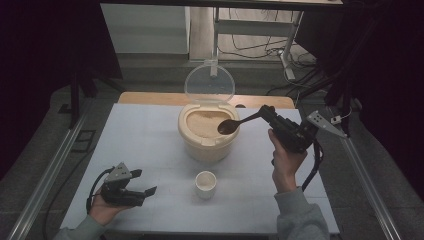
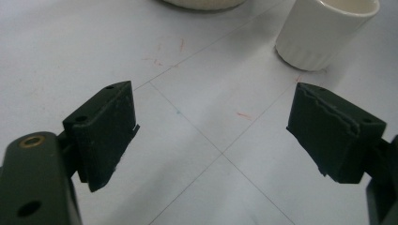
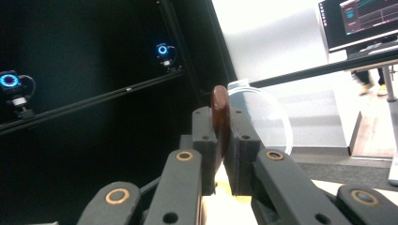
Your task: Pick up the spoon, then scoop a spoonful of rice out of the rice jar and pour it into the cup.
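While the lid is standing open: the bucket (image 1: 208, 137) is sitting near the middle of the table (image 1: 150, 145), holding a pale, tan grainy fill.
Lid: the clear round lid (image 1: 209, 83) is standing upright behind the bucket's mouth, hinged at the back rim.
Spoon: the dark wooden spoon (image 1: 235, 124) is hanging with its bowl over the bucket's right rim; whether anything is lying in the bowl is too dark to tell.
Right tongs: the right gripper (image 1: 263, 114) is clamping the spoon's handle, jaws pressed on both sides of it in the right gripper view.
Cup: the white cup (image 1: 205, 184) is standing in front of the bucket, apart from it; its inside is looking pale, contents unclear.
Left tongs: the left gripper (image 2: 211, 133) is resting low at the table's near left, jaws spread wide and gripping nothing.
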